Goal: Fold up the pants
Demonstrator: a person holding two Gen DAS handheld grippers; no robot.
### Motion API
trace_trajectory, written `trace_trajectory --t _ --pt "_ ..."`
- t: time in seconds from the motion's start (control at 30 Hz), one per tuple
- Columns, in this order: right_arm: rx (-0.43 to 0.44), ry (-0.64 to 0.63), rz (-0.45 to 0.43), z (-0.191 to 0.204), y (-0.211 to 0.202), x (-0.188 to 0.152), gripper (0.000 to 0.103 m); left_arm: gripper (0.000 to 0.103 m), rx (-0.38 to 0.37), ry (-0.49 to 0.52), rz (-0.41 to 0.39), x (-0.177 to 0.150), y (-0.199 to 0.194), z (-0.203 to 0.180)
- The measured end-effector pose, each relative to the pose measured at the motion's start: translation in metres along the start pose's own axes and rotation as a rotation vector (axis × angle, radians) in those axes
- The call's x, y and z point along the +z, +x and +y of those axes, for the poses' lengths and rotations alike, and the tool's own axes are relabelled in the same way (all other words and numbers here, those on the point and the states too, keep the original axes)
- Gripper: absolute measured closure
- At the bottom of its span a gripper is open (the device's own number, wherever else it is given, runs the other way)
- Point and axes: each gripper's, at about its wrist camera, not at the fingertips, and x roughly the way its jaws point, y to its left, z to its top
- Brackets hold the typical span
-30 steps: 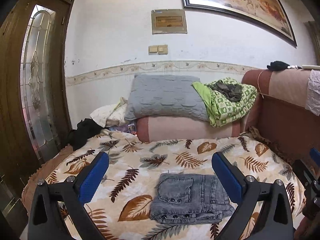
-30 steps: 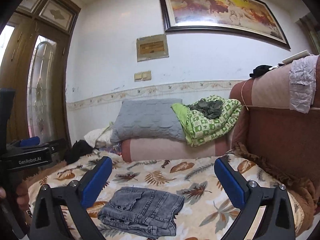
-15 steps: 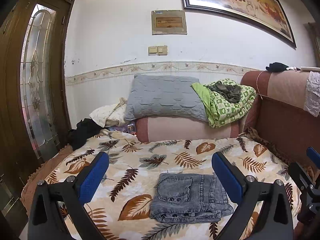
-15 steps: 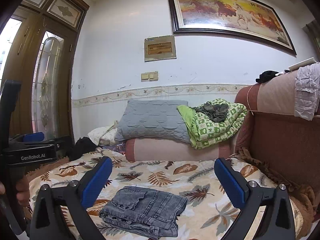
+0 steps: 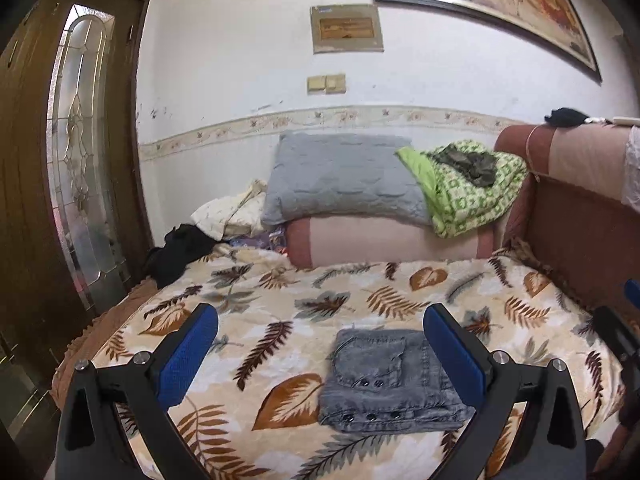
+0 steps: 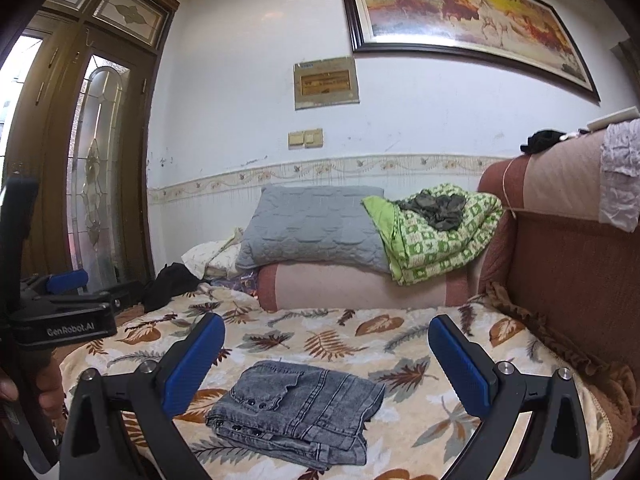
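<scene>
Since a second ago we have drawn both tools slightly back and up; the folded grey denim pants [image 5: 390, 380] have not shifted on the cream leaf-print blanket [image 5: 280, 312]. Our left gripper [image 5: 320, 354] hovers above the blanket with its blue-padded fingers spread wide, empty; the pants lie below and between them, nearer the right-hand finger. Our right gripper [image 6: 326, 364] is equally wide and empty, the pants [image 6: 298, 408] between its fingers, touching neither. We see no containers. At the sofa's far end a grey quilted pillow [image 6: 312, 228] rests beside a green patterned quilt [image 6: 436, 236].
</scene>
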Motion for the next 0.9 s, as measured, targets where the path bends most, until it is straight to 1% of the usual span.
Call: trace_trajectory --t 0.17,0.33,0.63,0.9 --pt "0.017 -0.022 0.019 0.01 0.006 0.001 0.0 0.001 0.047 -0.004 0.051 -0.006 0.012 0.009" --pt "0.046 -0.029 0.028 0.021 0.01 0.003 0.0 0.001 0.079 -0.008 0.053 -0.009 0.015 0.016" --pt "0.06 -0.038 0.059 0.028 0.018 -0.001 0.0 0.001 0.102 -0.006 0.077 -0.014 0.022 0.02" --pt "0.065 -0.036 0.075 0.028 0.026 -0.004 0.0 0.001 0.106 -0.009 0.098 -0.016 0.029 0.022"
